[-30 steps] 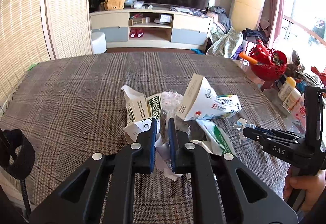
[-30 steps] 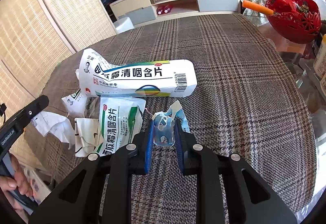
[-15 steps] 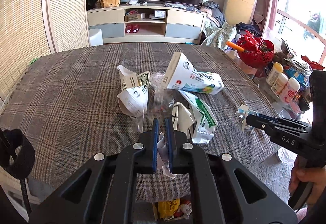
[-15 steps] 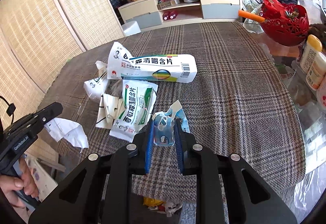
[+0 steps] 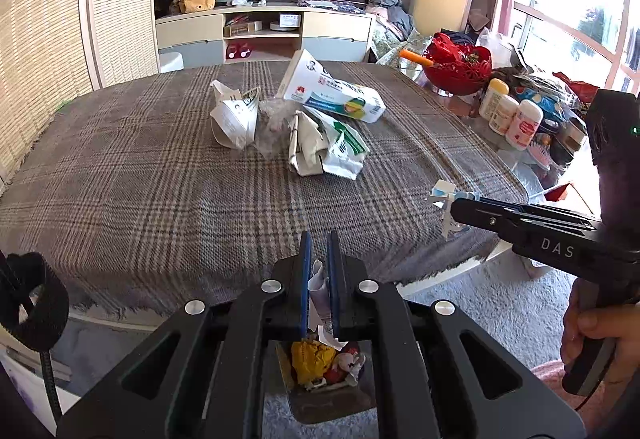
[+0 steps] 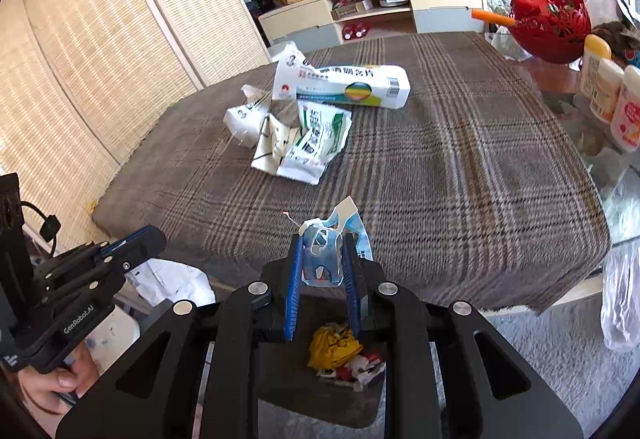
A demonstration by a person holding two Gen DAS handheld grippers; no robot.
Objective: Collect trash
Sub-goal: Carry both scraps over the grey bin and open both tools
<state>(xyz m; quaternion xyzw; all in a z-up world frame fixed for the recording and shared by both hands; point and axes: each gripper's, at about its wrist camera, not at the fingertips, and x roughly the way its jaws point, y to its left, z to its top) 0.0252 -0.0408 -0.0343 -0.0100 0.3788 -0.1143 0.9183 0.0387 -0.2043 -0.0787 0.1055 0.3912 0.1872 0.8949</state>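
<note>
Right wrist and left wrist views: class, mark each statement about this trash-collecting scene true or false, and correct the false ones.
1. The left hand-held gripper grips white paper. True.
2. The right hand-held gripper is empty. False: it holds a torn blue-and-white wrapper.
3. A bin with yellow trash sits on the floor below both grippers. True.
4. The long white box is already in the bin. False: it lies on the plaid cloth.
</note>
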